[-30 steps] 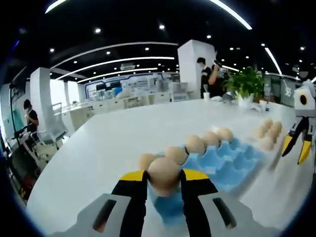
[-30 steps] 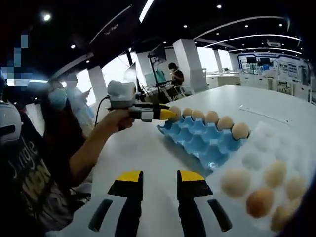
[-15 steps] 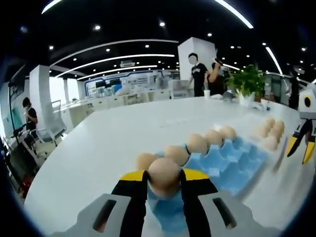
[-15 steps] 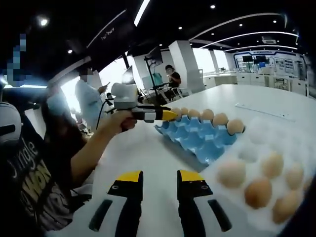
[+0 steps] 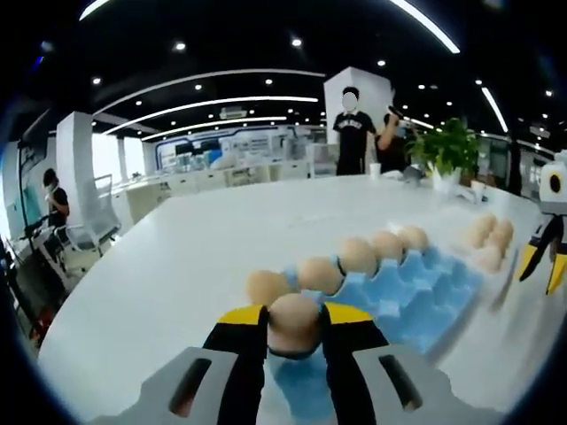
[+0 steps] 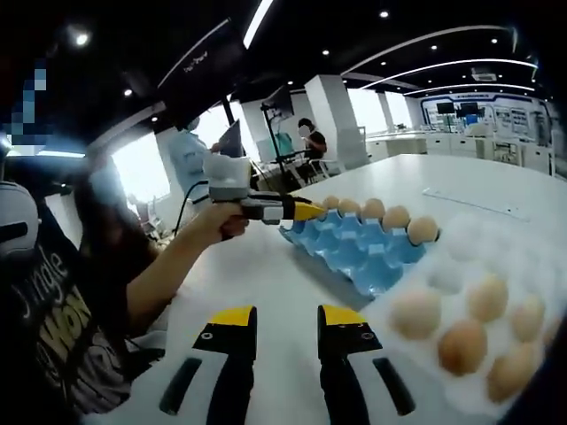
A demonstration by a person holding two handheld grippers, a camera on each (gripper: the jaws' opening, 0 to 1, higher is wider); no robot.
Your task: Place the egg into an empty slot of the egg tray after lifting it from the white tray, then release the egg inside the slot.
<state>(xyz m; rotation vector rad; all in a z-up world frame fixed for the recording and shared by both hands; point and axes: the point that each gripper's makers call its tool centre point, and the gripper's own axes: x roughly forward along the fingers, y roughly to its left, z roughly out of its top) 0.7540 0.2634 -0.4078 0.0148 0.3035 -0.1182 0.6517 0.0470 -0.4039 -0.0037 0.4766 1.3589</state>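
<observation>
Left hand-held gripper pinching egg over blue egg tray, slot hidden

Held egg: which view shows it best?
Left gripper view. The egg sits large and centred between the left gripper's yellow-tipped jaws, just above the blue egg tray. In the right gripper view that gripper is small and side-on at the tray's corner, and the egg there is too small to tell.

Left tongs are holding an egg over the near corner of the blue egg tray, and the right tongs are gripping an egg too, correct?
Not quite. The right tongs are open and hold nothing, as the right gripper view shows. The left tongs do hold an egg over the blue egg tray.
</observation>
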